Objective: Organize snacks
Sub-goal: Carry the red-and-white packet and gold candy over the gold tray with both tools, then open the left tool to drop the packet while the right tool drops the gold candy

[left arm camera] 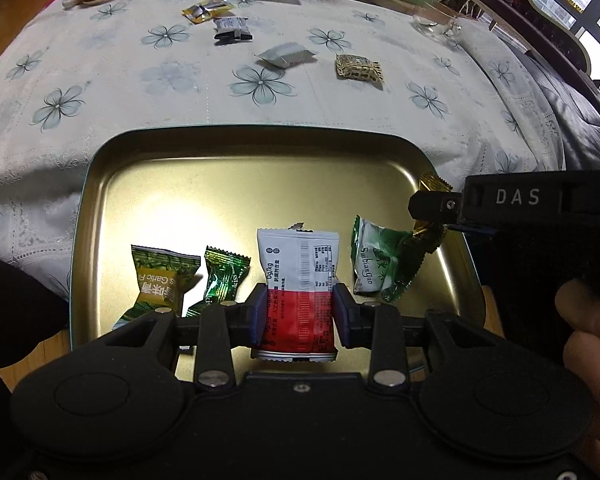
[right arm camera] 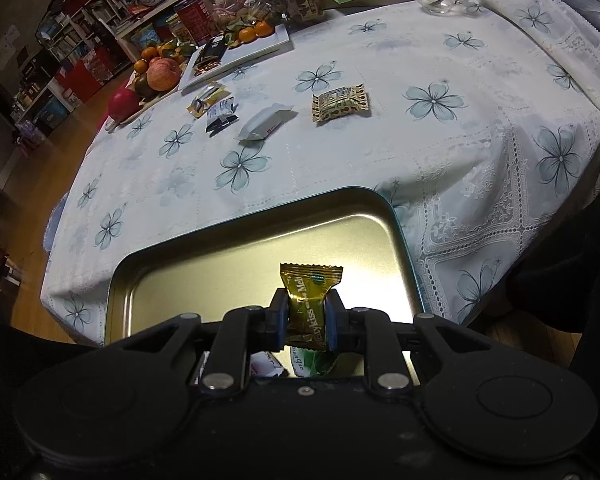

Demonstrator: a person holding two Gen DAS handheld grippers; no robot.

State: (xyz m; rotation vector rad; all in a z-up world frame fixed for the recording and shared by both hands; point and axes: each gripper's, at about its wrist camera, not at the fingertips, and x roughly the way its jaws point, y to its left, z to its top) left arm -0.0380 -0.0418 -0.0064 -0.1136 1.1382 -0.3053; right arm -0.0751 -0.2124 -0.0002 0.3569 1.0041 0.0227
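Glossy crinkled foil packets [left arm camera: 298, 280] lie in gold tin tray [left arm camera: 240, 184].

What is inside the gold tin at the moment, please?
In the gold tin lie a yellow-green garlic snack, a green candy and a green-white packet. The left tool covers the tin's near edge.

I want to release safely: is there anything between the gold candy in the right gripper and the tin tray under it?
Nothing visible blocks it. The right gripper holds the gold candy over the tin tray, near a green packet lying there.
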